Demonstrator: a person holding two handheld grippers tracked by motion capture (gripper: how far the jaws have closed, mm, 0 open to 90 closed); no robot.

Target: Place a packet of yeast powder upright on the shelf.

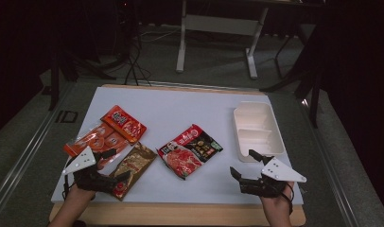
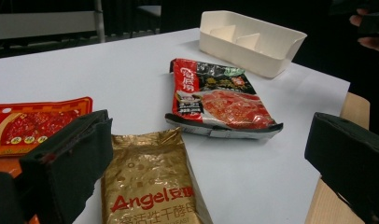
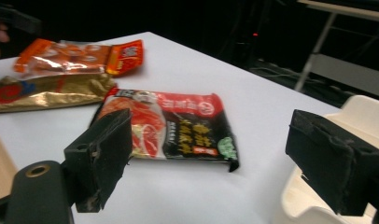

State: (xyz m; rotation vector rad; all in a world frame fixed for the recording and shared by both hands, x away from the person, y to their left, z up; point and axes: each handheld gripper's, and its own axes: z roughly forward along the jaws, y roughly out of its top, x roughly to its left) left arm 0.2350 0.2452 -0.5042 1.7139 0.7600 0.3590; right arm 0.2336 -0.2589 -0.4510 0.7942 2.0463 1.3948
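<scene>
My left tool [image 1: 115,166] hangs spread over the gold packet [image 1: 132,169] at the counter's [image 1: 180,101] near-left edge; my right tool [image 1: 244,165] is spread too, empty. A shallow pinch could slide that slick packet off.

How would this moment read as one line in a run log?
left gripper: open, over gold packet | right gripper: open, near white tray | red-black packet: between, untouched
</scene>
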